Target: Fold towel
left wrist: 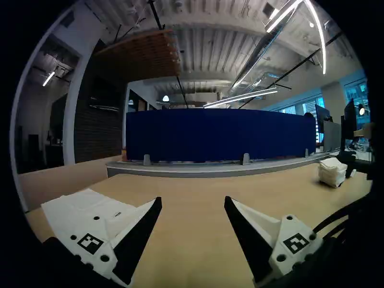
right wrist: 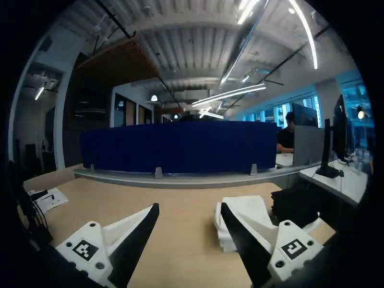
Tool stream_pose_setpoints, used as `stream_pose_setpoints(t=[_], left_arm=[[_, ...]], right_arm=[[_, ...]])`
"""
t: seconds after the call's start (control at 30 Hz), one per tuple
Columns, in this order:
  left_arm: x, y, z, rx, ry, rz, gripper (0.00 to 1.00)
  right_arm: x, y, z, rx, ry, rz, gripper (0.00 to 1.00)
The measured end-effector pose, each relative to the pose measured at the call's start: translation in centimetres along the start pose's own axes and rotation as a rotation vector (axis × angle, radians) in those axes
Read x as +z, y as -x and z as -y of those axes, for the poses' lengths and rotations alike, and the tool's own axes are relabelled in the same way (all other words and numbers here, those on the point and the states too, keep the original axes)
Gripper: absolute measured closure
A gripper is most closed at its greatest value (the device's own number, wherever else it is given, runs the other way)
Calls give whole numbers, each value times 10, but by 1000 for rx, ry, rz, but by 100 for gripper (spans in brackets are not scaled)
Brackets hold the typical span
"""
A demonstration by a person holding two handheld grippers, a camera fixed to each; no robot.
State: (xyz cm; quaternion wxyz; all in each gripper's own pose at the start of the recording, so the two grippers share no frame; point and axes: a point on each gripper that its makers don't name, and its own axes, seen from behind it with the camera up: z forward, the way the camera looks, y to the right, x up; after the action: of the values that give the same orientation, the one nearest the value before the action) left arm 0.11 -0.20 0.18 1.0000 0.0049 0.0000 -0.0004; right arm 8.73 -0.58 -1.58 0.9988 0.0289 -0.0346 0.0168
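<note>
Left gripper: fingers spread wide, nothing between them, held low over the bare desk. Right gripper: fingers also spread and empty.

Towel: white, lying as a folded stack on the desk just beyond the right gripper's right-hand finger. Neither gripper touches it.

Judgement: both grippers are poised open ahead of a pick, the right one nearer.

A dark cloth pile sits just beside the towel. Its near edge is cut off by the finger, so I cannot tell the layer count or whether the two touch.

The left gripper view shows a white stack far off. It is probably the same towel, but too small to confirm.
</note>
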Motion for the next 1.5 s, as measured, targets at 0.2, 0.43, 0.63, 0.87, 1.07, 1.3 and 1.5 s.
stream_pose_setpoints(t=[0.2, 0.43, 0.63, 0.87, 1.07, 1.3, 1.5], left_arm=[[-1, 0, 0, 0, 0, 0, 3], [-1, 0, 0, 0, 0, 0, 3], [-1, 0, 0, 0, 0, 0, 3], [0, -1, 0, 0, 0, 0, 3], [0, -1, 0, 0, 0, 0, 3], [1, 0, 0, 0, 0, 0, 3], [0, 0, 0, 0, 0, 0, 3]], right_arm=[[9, 29, -12, 30, 22, -50, 1], [19, 53, -29, 25, 76, -51, 1], [26, 62, -31, 24, 82, -47, 1], [29, 74, -35, 45, 96, -45, 0], [28, 85, -32, 38, 95, -43, 0], [29, 89, -22, -13, 83, -51, 1], [29, 90, -10, -37, 64, -53, 1]])
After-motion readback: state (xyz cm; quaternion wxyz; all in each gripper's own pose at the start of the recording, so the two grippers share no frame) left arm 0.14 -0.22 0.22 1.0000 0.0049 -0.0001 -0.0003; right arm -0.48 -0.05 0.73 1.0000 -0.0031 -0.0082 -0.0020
